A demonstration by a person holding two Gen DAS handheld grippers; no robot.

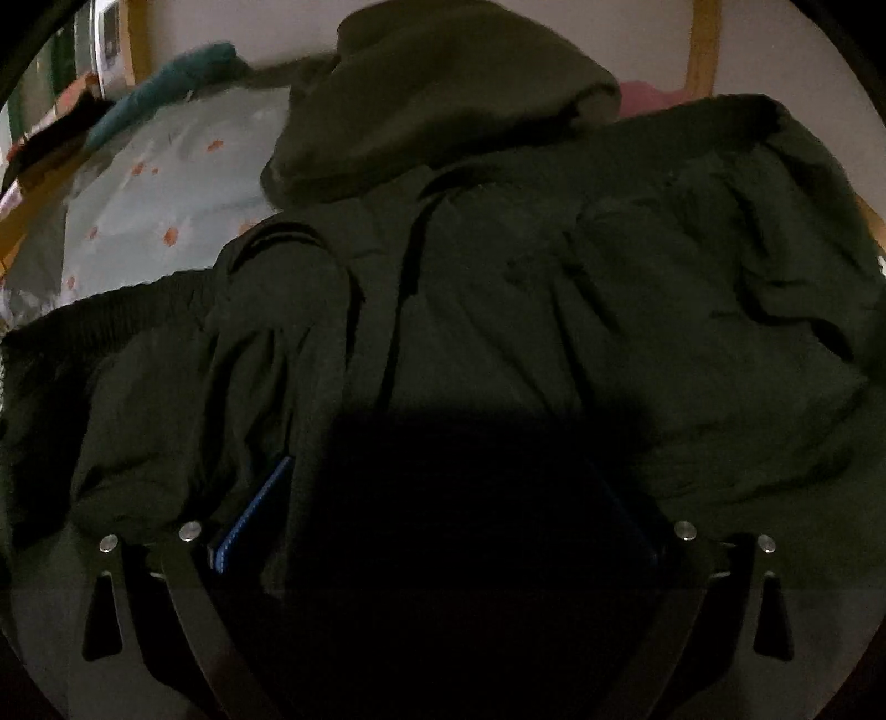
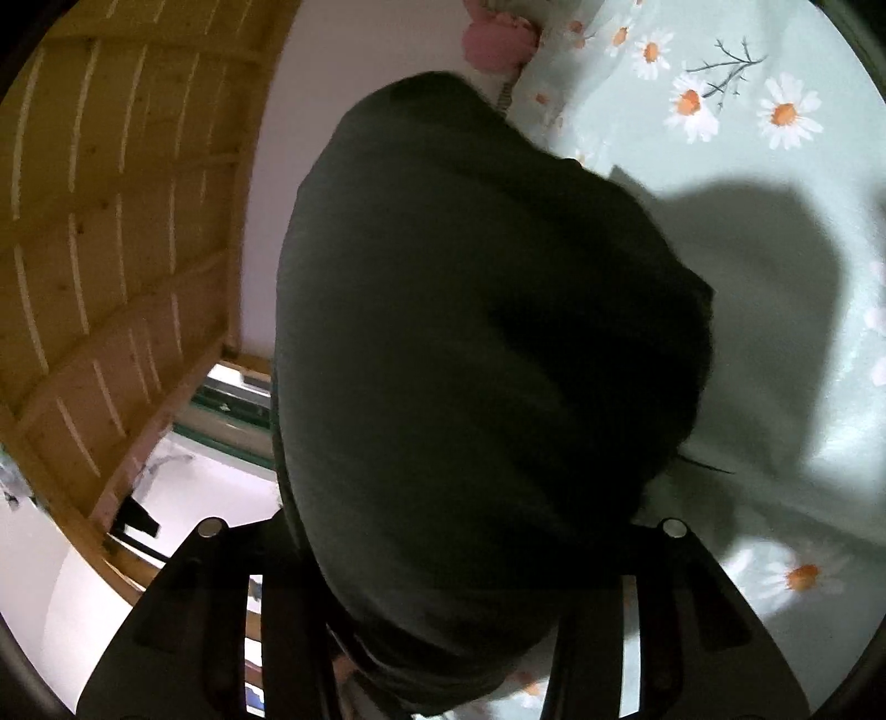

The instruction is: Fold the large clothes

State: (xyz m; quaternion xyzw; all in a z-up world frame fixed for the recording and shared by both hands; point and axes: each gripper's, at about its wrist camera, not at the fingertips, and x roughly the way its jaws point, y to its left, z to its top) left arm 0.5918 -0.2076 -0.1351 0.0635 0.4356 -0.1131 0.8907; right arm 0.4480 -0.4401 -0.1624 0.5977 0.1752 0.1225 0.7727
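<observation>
Much is hard to read in the left wrist view: the lower middle is a black mass where a fold of the dark green jacket [image 1: 498, 310] bunches right against the lens, burying the left claw [image 1: 437, 520] almost entirely. Only one blue pad [image 1: 255, 512] shows at about 7 o'clock, its mate lost in shadow at 5 o'clock. Cloth fills the space between the fingers, but whether they pinch it or merely sit in it cannot be told. The jacket spreads over most of that view, its ribbed hem toward 9 o'clock and its hood [image 1: 443, 99] lifted at 12 o'clock. Past it, at 10 o'clock, lies the bed sheet [image 1: 183, 183] with small orange flowers, a teal cloth [image 1: 166, 83] blurred beyond it, and a pink object [image 1: 642, 91] peeks out at 1 o'clock.

No writing or label can be read in either view.

In the right wrist view the right claw [image 2: 443, 637] points nearly level, tipped sideways so the wooden slats [image 2: 111, 221] run up the 9 o'clock side and the daisy-print bed sheet [image 2: 775, 221] fills 3 o'clock. Its fingertips are hidden inside the hood [image 2: 487, 360], which swells out from between the narrowed fingers, clamped there and lifted off the bed. A pink toy [image 2: 498, 33] sits cut off at 12 o'clock.
</observation>
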